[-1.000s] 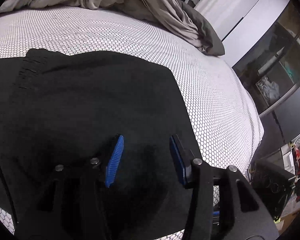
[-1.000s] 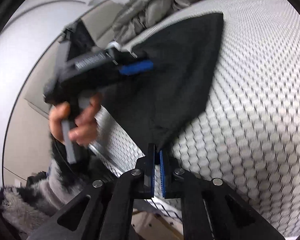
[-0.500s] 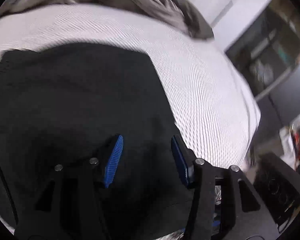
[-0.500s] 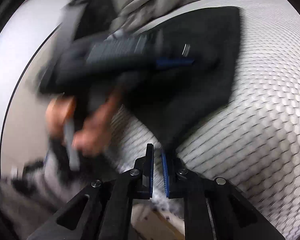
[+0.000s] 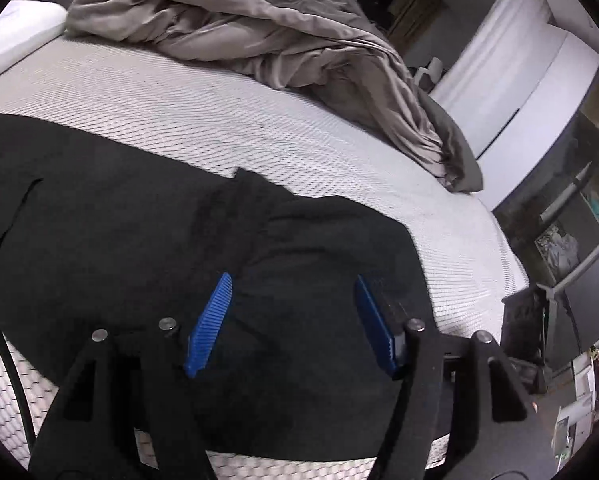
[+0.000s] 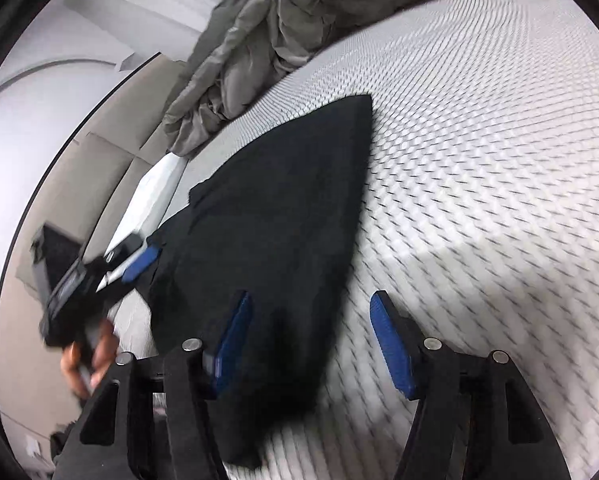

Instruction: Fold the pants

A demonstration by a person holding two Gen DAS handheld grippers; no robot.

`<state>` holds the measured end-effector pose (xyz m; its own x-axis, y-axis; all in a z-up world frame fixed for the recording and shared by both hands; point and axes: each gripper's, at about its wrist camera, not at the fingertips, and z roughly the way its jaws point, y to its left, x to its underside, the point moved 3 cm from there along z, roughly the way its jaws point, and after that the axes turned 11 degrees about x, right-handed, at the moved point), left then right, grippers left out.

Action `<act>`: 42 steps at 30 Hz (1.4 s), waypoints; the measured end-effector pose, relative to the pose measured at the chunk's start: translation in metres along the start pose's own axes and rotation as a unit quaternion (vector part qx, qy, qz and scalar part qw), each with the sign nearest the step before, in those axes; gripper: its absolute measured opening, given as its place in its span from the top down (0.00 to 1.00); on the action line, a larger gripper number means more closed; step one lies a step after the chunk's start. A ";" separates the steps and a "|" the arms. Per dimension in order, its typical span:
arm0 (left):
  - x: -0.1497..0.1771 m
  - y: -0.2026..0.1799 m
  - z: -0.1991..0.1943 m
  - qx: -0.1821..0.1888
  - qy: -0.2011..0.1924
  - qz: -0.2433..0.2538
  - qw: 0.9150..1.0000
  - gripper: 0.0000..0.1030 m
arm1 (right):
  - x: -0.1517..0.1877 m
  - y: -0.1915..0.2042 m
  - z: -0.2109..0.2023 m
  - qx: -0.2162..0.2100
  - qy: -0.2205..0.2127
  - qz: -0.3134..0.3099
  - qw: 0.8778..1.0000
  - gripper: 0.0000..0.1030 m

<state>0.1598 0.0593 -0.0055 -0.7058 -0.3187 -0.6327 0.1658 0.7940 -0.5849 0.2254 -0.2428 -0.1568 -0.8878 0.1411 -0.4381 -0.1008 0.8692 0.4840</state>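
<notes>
Our left gripper [image 5: 295,320] has just been spreading its jaws, nothing clamped, above the black pants [image 5: 139,240] filling the lower left of the frame on the white mattress [image 5: 339,140]. Our right gripper [image 6: 311,340], jaws just parted, straddles the pants' edge, gripping nothing.

black pants [image 5: 147,248] lie on a white mattress [image 6: 499,168] patterned with a fine dark honeycomb mesh; the duvet [image 5: 259,28] is plain grey-brown; both grippers' bodies are black, their ribbed pads [image 5: 209,324] bright blue
</notes>
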 end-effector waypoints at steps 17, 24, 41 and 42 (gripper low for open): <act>0.019 0.058 0.003 -0.078 0.061 0.004 0.995 0.41 | -0.026 0.044 -0.043 0.150 -0.134 -0.085 0.976 0.47; 0.034 0.060 0.006 -0.010 0.112 -0.025 0.993 0.68 | -0.011 0.043 -0.023 0.148 -0.091 -0.103 0.979 0.46; 0.073 -0.030 0.061 -0.027 0.145 0.189 0.971 0.59 | 0.024 0.125 0.042 0.175 -0.065 -0.267 0.945 0.46; 0.075 -0.028 0.061 -0.021 0.147 0.196 0.969 0.59 | 0.027 0.125 0.047 0.190 -0.066 -0.295 0.934 0.46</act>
<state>0.1444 -0.0184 -0.0680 -0.7607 0.1679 -0.6270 0.4370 0.8467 -0.3034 0.2099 -0.1086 -0.1436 -0.6623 -0.3799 -0.6457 -0.3655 0.9162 -0.1642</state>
